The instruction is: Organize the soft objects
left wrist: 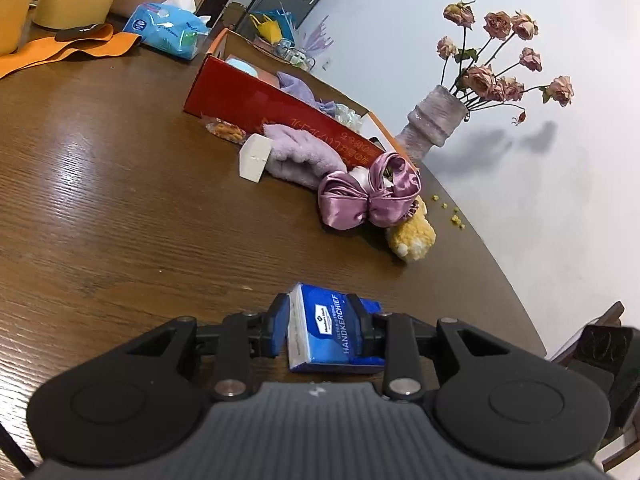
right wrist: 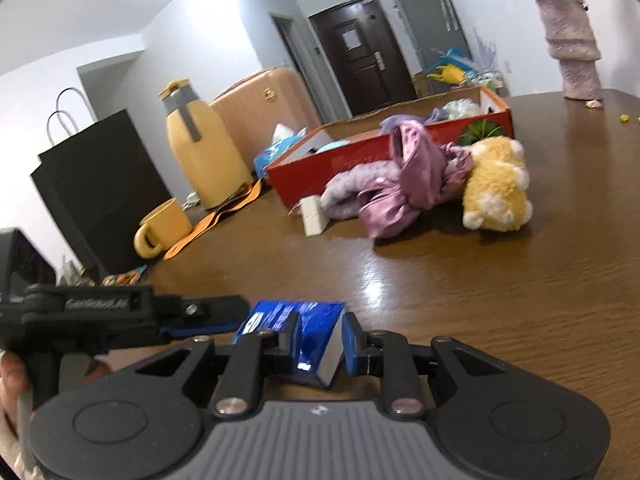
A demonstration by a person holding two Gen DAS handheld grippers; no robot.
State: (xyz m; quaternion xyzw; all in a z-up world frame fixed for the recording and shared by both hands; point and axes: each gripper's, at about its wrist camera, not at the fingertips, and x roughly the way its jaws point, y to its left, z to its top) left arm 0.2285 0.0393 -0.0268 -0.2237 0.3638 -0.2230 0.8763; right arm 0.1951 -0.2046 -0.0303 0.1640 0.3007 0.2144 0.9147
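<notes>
Both claws grip 1 blue tissue pack (left wrist: pixel 334 330) near the tabletop (left wrist: pixel 120 200) edge, left claw (left wrist: pixel 320 330) and right claw (right wrist: pixel 320 344) pinching opposite ends.

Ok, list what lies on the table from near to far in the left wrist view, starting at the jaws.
Blue handkerchief pack → yellow plush toy → pink satin bow → red box → blue tissue pack.
</notes>
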